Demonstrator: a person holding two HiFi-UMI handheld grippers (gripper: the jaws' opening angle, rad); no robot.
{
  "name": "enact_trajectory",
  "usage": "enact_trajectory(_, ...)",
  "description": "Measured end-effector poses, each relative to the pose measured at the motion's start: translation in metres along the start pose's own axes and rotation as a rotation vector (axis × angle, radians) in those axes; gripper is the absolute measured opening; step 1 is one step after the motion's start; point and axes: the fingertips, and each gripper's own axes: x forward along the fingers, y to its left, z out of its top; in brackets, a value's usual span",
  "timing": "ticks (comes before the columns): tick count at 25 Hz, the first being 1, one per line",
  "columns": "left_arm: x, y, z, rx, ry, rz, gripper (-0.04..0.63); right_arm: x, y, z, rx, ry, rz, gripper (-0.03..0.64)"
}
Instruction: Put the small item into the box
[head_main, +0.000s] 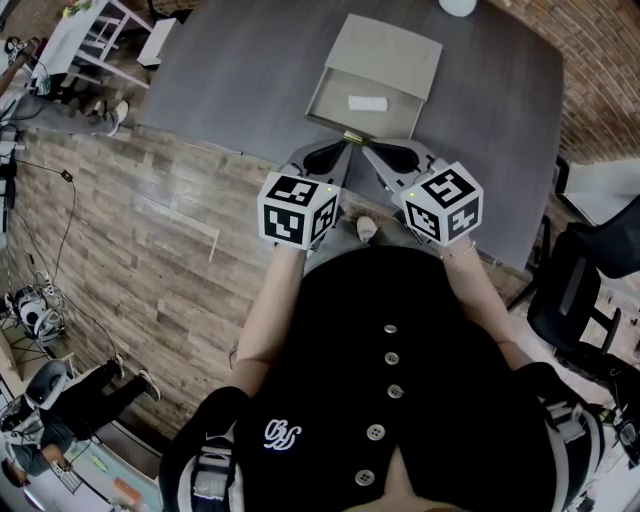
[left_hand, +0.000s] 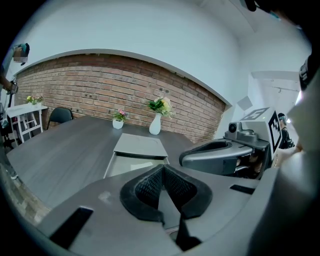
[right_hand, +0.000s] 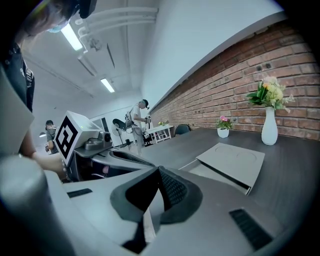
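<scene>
Two claws are hovering at the near edge of the box (head_main: 338, 112) in the head view, your left claw (head_main: 338, 150) and right claw (head_main: 372, 152) both pinching shut on nothing. The small item (head_main: 367, 103), pale, oblong, probably light and stiff, is lying inside, just ahead of their tips. Left gripper view is showing ribbed black pads (left_hand: 147, 187) touching, with matte grey cardboard ahead. Right gripper view is showing likewise; pinching across its short width looks safest.

Count: table (head_main: 230, 80) ×1; box (head_main: 330, 100) ×1. Small item (head_main: 367, 103) ×1, inside the box. Grippers ×2, left gripper (left_hand: 161, 170) and right gripper (right_hand: 159, 171), just beside the box's near edge. Flower holders ×2 beyond the box: vase (left_hand: 155, 125) ×1, small pot (left_hand: 118, 123) ×1.
</scene>
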Motion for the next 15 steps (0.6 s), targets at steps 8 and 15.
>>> enact_trajectory(8, 0.0044, 0.0021, 0.001, -0.007, 0.006, -0.013, 0.012, 0.0017, -0.0035, 0.0018, -0.004, 0.003, -0.005, 0.0)
enact_trajectory(15, 0.0079, 0.0021, 0.0017, -0.005, 0.019, -0.032, 0.013, 0.005, -0.0041, 0.0037, 0.001, 0.002, -0.004, 0.0)
